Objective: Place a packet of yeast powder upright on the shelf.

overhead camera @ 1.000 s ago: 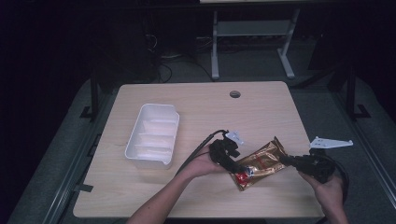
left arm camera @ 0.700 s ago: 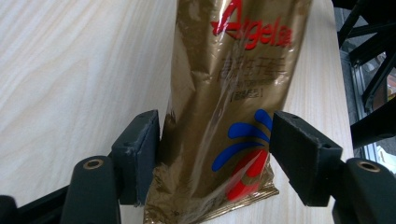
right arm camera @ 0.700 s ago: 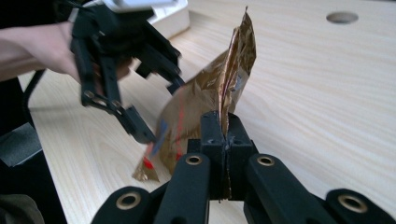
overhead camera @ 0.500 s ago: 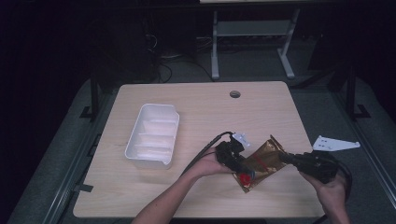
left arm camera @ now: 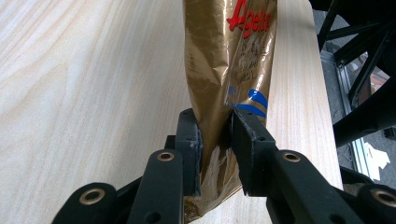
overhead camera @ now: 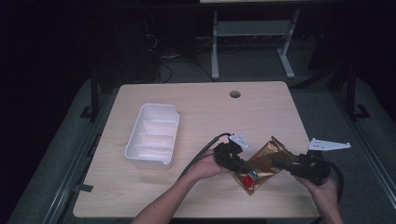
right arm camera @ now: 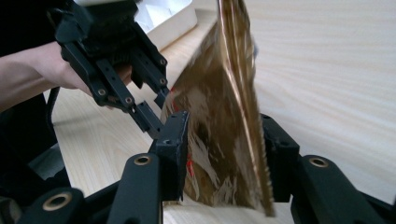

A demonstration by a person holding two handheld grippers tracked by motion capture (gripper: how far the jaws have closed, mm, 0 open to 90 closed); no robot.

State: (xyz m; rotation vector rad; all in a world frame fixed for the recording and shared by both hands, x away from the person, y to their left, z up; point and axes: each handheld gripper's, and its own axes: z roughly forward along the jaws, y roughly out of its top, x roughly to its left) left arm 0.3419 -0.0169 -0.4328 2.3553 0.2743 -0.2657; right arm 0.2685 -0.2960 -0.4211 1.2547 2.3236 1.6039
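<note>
Near table's front edge, left gripper (overhead camera: 243,166) pinches gold bag (overhead camera: 264,162).

Black two-jaw left claw (left arm camera: 215,140), brass-ringed screw holes, trailing black cable.

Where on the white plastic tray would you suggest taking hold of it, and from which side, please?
Probably the near short wall of the white tray, one jaw inside and one outside, coming from the person's side with the left gripper once it lets go of the gold packet. The tray lies open side up, lengthwise away from the person; its thin upright rim suits a pinch, and bare table surrounds it.
</note>
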